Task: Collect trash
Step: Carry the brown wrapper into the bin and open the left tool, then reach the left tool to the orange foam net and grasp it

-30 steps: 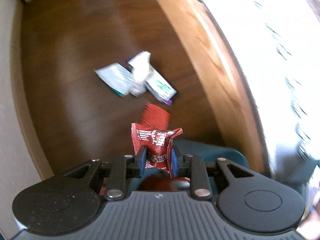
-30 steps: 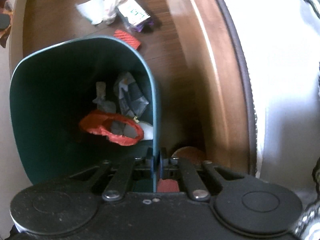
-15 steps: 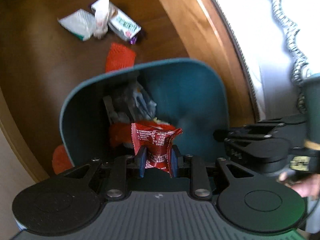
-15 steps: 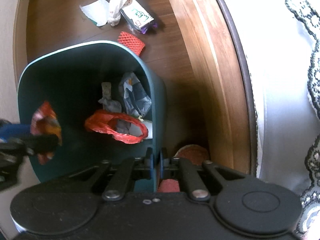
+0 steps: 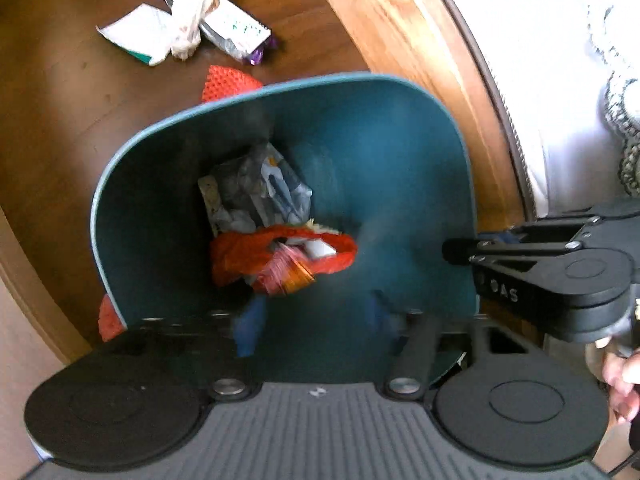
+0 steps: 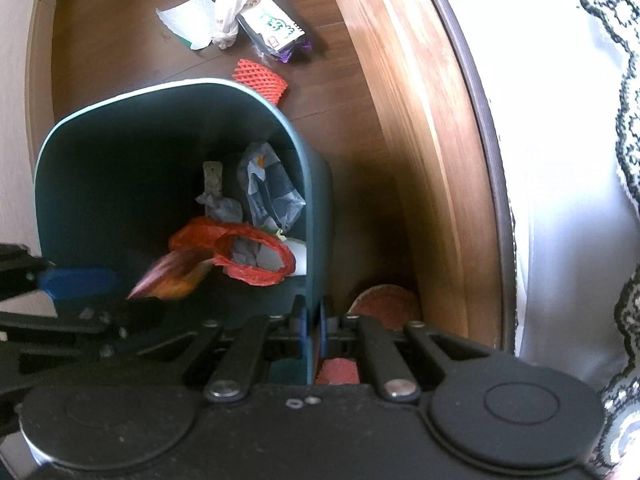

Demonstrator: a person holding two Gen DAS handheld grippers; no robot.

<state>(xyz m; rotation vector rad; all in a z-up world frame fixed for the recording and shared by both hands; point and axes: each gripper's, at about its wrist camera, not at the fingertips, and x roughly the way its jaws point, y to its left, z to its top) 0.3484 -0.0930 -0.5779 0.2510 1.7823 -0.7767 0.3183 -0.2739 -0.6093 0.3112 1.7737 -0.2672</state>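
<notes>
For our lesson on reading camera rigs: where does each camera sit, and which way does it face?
Left wrist: on the left gripper, looking steeply down into the bin; its own jaws are opening, the wrapper blurred below them; a hand shows.
Right wrist: on the right gripper, facing down, jaws shut on the bin's wall.
Shared: bin, wrapper, floor litter, each other's gripper.

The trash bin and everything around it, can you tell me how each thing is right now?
Teal bin: upright, partly filled with trash.
Red wrapper: blurred, falling into the bin.
Left gripper: jaws opening, nothing between them.
Right gripper: shut on the bin's rim.
Red foam net: on the floor behind the bin.
White tissue: crumpled, on the floor.
Snack packet: lying on the floor.
</notes>
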